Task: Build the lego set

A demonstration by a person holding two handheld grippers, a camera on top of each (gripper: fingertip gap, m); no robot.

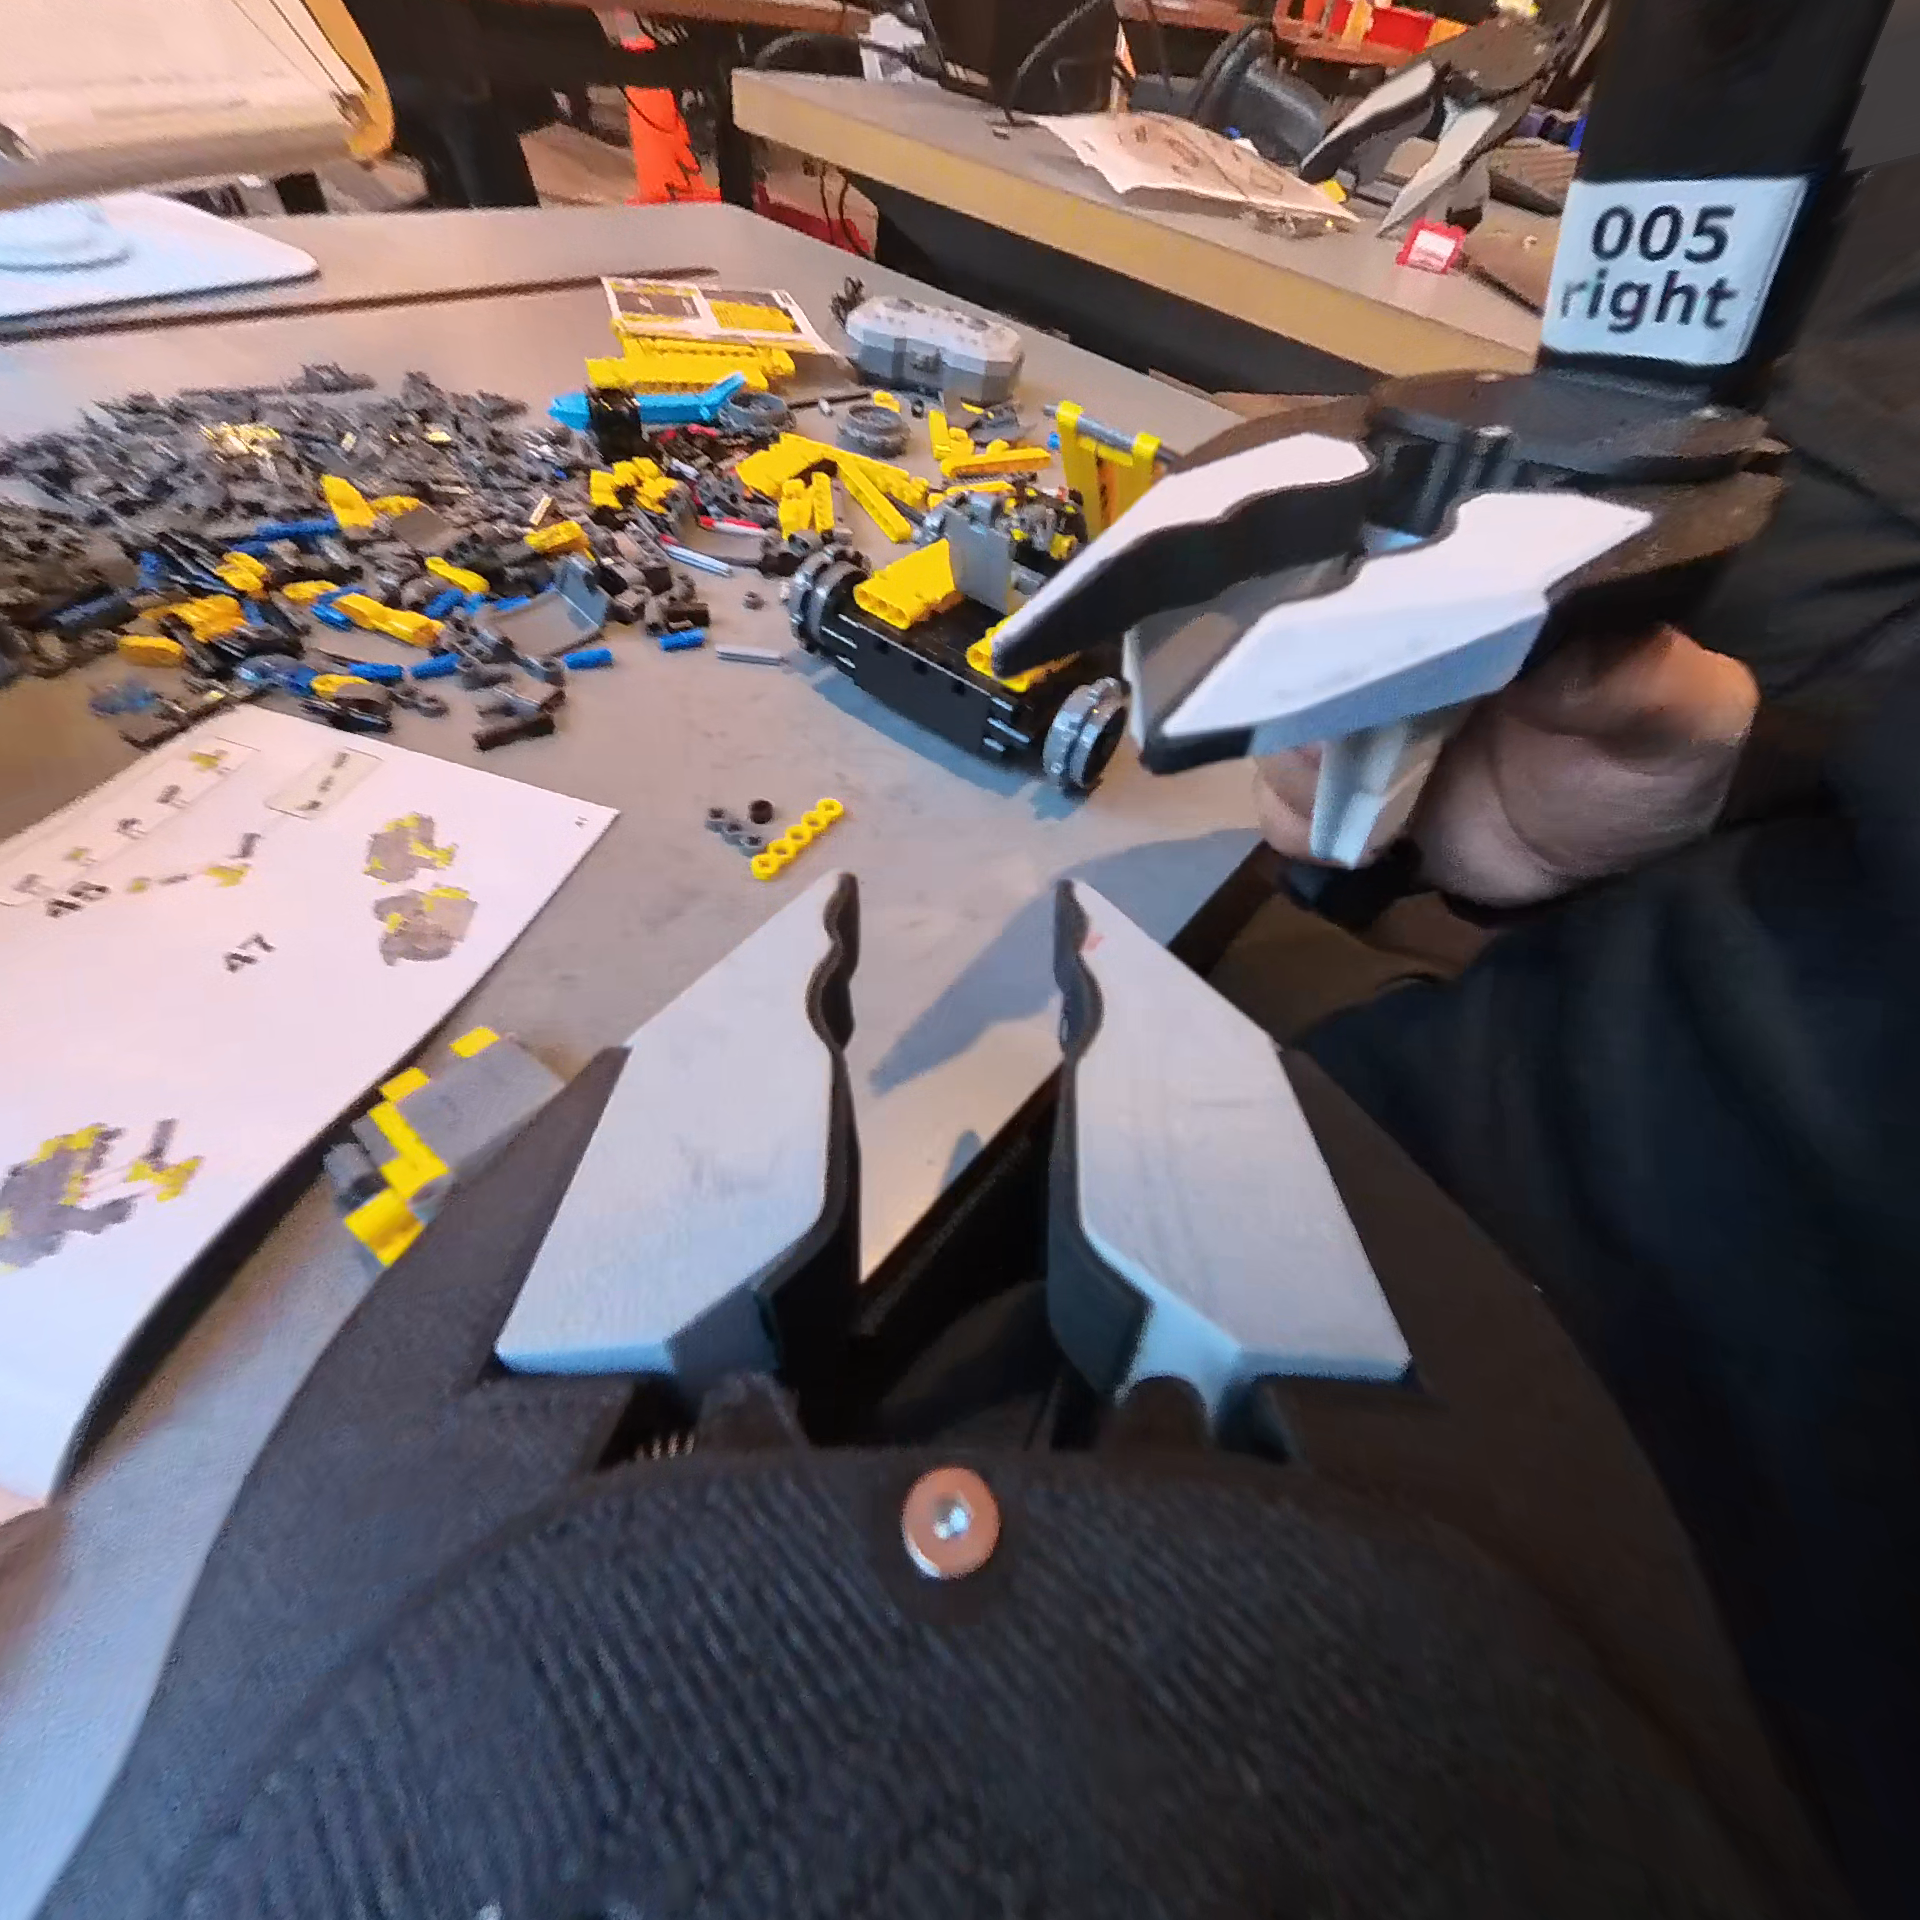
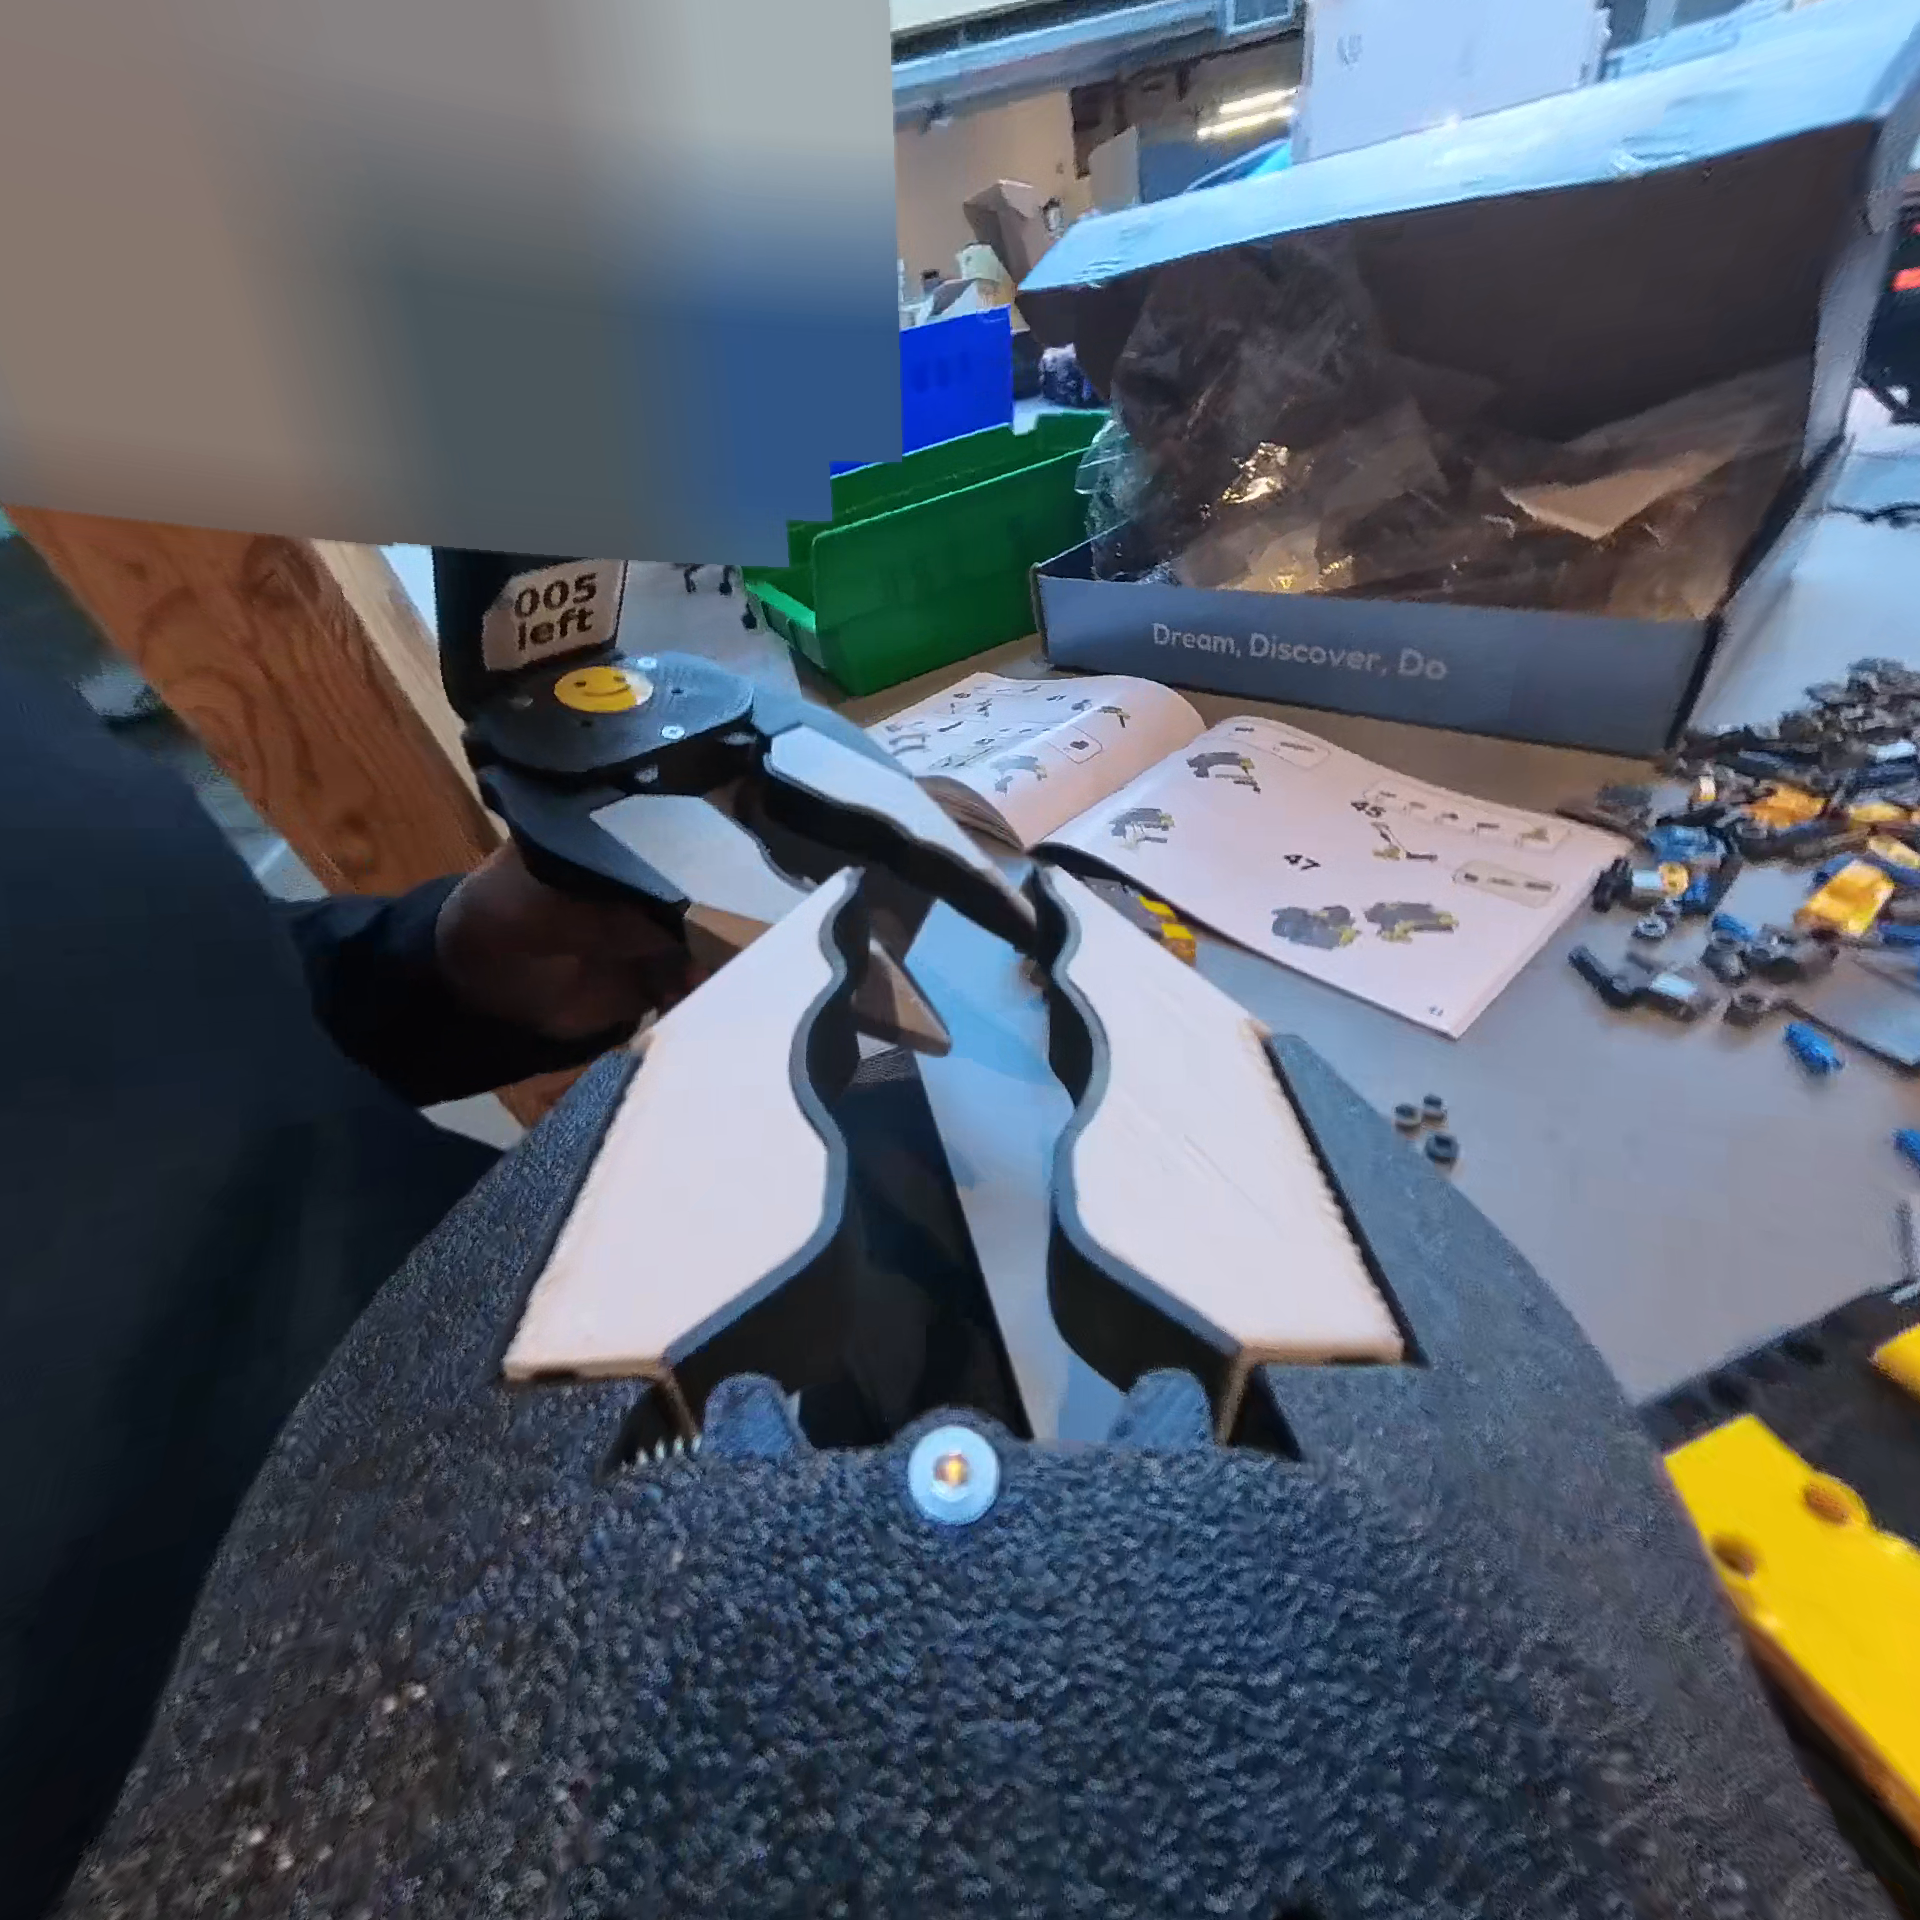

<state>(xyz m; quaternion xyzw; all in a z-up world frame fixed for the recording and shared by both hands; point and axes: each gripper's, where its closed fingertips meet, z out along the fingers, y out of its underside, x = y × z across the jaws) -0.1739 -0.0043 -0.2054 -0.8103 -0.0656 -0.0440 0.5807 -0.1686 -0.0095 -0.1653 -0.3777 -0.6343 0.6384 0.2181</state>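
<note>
Both our grippers, left (image 1: pixel 956 904) and right (image 2: pixel 945 894), have jaws released, holding nothing. Only left view shows the half-built vehicle (image 1: pixel 935 644) mid-frame; only right view catches the box (image 2: pixel 1371 644) upper right.

Yellow beam (image 2: pixel 1813 1579) cut by right edge; grey-yellow assembly (image 1: pixel 426 1143) blurred, half hidden under booklet (image 1: pixel 260 935).

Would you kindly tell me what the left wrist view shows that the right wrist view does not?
Only the left wrist view: a half-built black and yellow brick vehicle and a grey battery-box block. Only the right wrist view: an open dark cardboard box and a green plastic bin. Both: the open instruction booklet, with both tongs open, empty.
</note>
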